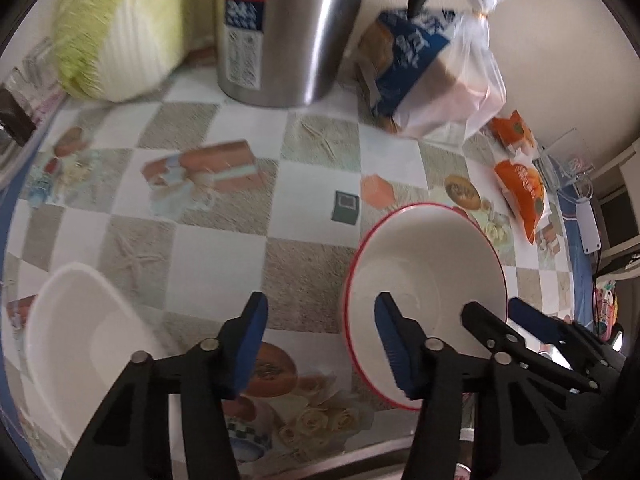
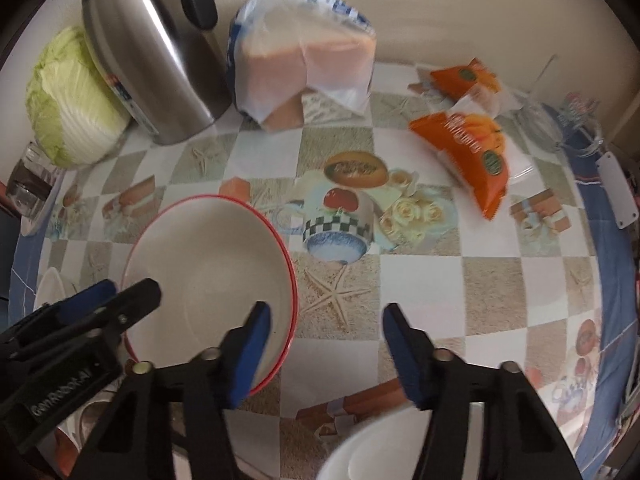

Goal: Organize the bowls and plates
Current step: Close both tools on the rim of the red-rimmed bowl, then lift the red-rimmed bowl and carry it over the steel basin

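We note a red-rimmed white bowl (image 1: 428, 264) upright, empty, on the patterned surface (image 1: 304, 264); plain white bowl (image 1: 80, 336) left, well apart.

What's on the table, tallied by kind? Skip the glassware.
Red-rimmed bowl: 1
Plain white dishes: 2
Orange snack packets: 2
Bread bag: 1
Cabbage: 1
Steel jug: 1
Total: 8

Beige wall (image 2: 460, 8) behind table w/ patterned tablecloth (image 2: 500, 280).
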Tool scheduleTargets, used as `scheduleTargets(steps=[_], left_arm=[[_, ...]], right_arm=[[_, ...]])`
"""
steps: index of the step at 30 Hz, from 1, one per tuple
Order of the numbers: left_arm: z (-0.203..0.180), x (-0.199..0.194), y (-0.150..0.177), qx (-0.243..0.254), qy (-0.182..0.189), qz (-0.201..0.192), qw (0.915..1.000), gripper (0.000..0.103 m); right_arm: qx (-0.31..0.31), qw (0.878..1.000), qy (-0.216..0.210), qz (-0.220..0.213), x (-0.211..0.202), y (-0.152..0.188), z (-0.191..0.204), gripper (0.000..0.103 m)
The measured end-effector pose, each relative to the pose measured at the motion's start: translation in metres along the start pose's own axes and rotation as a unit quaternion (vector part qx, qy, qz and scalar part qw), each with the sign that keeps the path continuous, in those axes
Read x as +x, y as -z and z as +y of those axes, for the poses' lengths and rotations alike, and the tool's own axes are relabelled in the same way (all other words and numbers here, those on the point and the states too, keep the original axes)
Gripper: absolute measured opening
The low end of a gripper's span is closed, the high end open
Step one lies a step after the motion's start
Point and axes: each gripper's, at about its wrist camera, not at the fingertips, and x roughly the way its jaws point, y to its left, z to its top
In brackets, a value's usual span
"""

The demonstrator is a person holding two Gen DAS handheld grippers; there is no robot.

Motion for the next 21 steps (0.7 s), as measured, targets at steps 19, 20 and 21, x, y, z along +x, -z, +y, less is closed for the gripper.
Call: scheduleTargets(steps=[19, 20, 21], left_arm=[[-0.007, 0.021, 0.000, 0.007, 0.041, 0.015, 0.9990, 0.011], [-0.010, 0.019, 0.000, 0.012, 0.037, 0.011, 0.9992, 0.011], [-0.011, 0.018, -0.001, 0.014, 0.035, 0.009, 0.9992, 0.011]], right_arm=[[0.007, 0.998, -0.057, 0.016, 0.024, -0.002, 0.009, 0.012], [0.011, 0.998, -0.060, 0.014, 0.022, -0.003, 0.008, 0.012], [0.013, 0.998, -0.060, 0.012, 0.020, -0.004, 0.007, 0.012]])
